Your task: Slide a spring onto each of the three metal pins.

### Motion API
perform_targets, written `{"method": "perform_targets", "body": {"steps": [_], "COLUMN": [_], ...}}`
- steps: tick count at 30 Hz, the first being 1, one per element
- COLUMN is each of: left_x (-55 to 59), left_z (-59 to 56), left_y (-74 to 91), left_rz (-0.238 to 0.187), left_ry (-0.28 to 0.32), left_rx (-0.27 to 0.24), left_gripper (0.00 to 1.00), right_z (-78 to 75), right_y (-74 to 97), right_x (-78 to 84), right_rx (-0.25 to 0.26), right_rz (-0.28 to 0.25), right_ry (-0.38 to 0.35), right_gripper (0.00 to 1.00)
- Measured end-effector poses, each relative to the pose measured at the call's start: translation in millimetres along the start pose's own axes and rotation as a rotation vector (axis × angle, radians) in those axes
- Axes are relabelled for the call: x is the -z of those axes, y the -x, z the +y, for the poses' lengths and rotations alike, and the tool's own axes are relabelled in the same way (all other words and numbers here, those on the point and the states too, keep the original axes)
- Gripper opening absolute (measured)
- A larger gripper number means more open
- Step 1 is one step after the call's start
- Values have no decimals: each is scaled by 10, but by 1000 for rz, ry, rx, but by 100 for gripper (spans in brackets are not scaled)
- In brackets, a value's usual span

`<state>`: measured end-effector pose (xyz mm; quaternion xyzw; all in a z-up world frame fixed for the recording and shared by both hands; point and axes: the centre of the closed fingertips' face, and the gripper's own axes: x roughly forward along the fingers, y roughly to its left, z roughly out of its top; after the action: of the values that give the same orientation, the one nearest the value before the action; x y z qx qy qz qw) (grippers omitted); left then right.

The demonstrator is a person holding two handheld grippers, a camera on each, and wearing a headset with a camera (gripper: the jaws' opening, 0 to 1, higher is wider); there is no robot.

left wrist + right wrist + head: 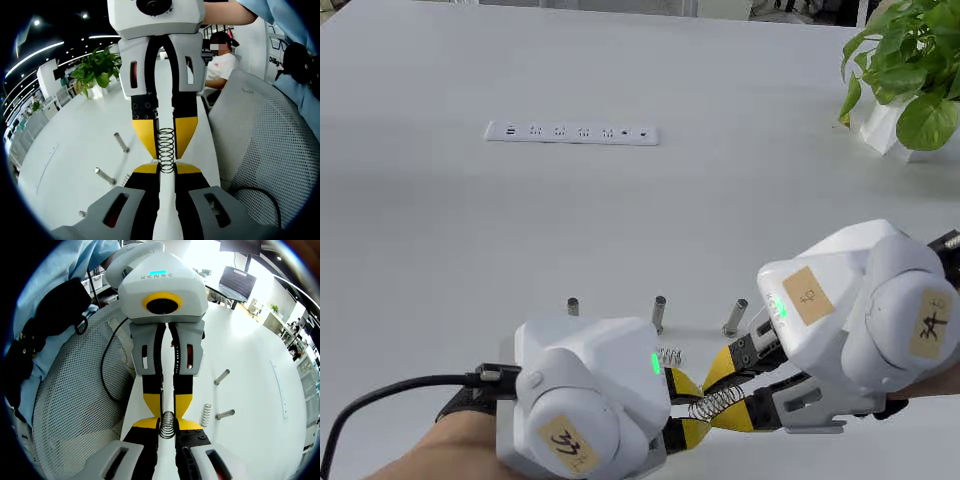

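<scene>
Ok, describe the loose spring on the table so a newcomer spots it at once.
On the white table, find the row of three metal pins. The loose spring lies on the tabletop just in front of the middle pin; the other spring is pinched between the left gripper and right gripper.

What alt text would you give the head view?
The white, yellow-jawed left gripper and right gripper meet tip to tip, both gripping one coiled metal spring. Beyond, three short metal pins stand on a white table, a second spring lying nearby.
</scene>
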<state>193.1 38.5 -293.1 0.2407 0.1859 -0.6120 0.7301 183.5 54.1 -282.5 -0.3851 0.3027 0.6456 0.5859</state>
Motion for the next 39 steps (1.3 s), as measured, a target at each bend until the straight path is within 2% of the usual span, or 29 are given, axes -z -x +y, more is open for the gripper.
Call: {"method": "perform_targets", "body": {"steps": [5,17,25,31,39], "left_x": [-6,-31,-26,42,182], "left_z": [7,38,59,93,171], "left_y": [6,57,109,172,311], "left_rz": [-11,-66,-99,-110,-119], "left_ry": [15,116,173,232,305], "left_rx": [-5,-19,-51,-81,-161], "left_gripper": [6,7,7,9,24], "right_z": [-20,-37,-42,-70,-117], "right_y": [3,33,31,25,13], "right_x": [14,-34,-82,-135,-140], "right_rx": [7,8,-1,-1,-11], "right_rz": [2,-14,-18,-25,-13], "right_ry": [-1,-44,-25,-8,23], "right_gripper": [8,7,7,7,7]}}
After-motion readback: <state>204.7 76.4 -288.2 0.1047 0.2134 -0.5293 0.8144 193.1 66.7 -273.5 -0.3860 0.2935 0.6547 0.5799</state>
